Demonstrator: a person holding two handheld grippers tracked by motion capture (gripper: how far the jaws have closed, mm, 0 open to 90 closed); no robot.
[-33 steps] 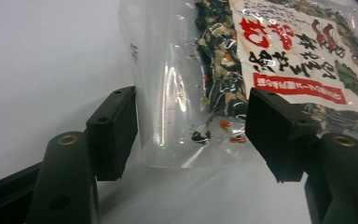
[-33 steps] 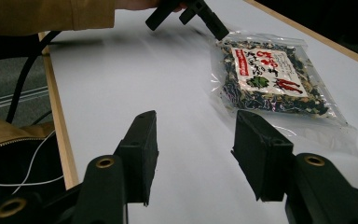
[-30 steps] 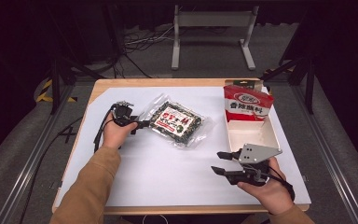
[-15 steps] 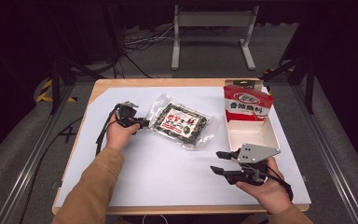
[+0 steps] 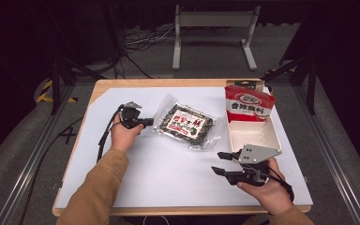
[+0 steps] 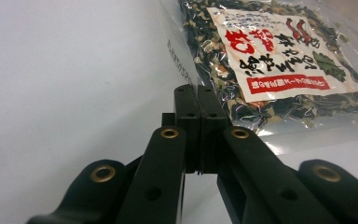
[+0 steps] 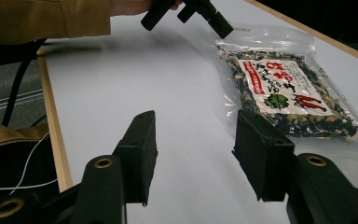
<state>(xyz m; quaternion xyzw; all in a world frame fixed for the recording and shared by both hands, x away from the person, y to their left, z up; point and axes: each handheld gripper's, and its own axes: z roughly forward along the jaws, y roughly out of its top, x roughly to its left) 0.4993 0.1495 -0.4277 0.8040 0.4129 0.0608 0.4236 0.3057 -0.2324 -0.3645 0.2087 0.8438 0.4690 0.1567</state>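
A clear bag of dark dried seaweed [image 5: 186, 124] with a white and red label lies flat on the white table cover [image 5: 168, 178]. My left gripper [image 5: 149, 123] is at the bag's left edge. Its jaws have just been closing, and in the left gripper view they [image 6: 198, 88] meet on the clear film at the edge of the bag [image 6: 279, 60]. My right gripper [image 5: 216, 162] hovers open near the front right with nothing between its pads [image 7: 193, 119]. It points toward the bag [image 7: 284, 88] and the left gripper [image 7: 221, 25].
A red snack pouch [image 5: 249, 104] stands upright at the far end of a white tray [image 5: 276, 136] on the table's right side. A black cable [image 5: 104, 138] trails from the left gripper off the left table edge. A metal stand [image 5: 213, 18] is on the floor behind the table.
The left gripper has edged right to the bag's edge and its jaws have closed there. The bag has shifted slightly right. The right gripper has stayed put.
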